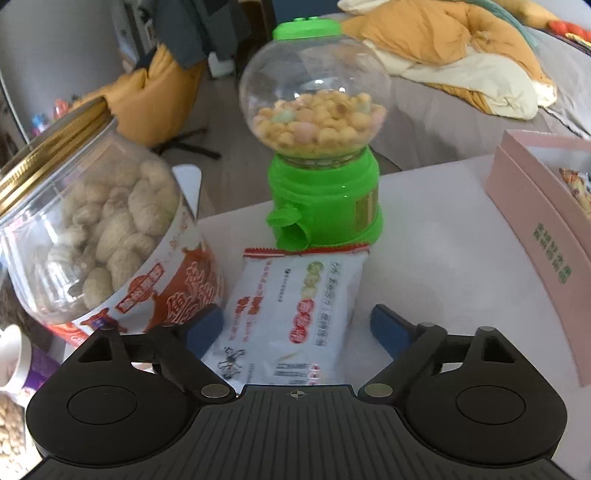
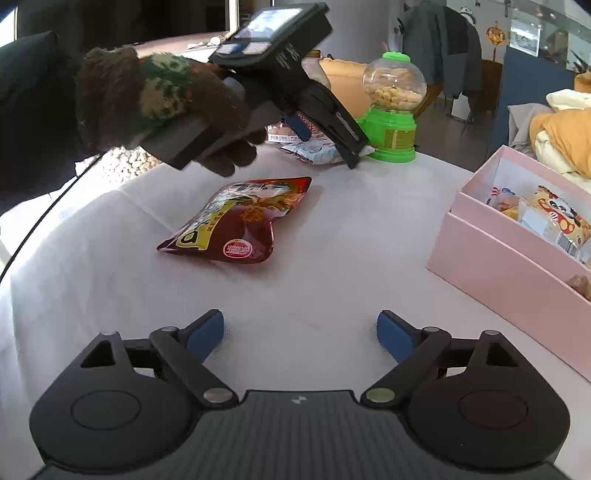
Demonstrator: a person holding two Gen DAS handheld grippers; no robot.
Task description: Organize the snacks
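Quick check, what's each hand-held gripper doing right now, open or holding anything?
Left hand-held gripper: open, fingers either side of the white snack packet, not closed on it.
Right hand-held gripper: open, empty, above the table.

A lived-in home, a bedroom or studio by the look of it. A bed with a grey sheet stands just behind the bench, and a rumpled orange-and-cream duvet lies heaped on it. To the left an orange chair stands on a wood-look floor, with dark clothing draped over it. The right wrist view shows a jacket hanging at the back, and small panda and orange ornaments on the wall. The bench wears a white cloth and carries household snacks: a jar, a green candy dispenser, a pink box.
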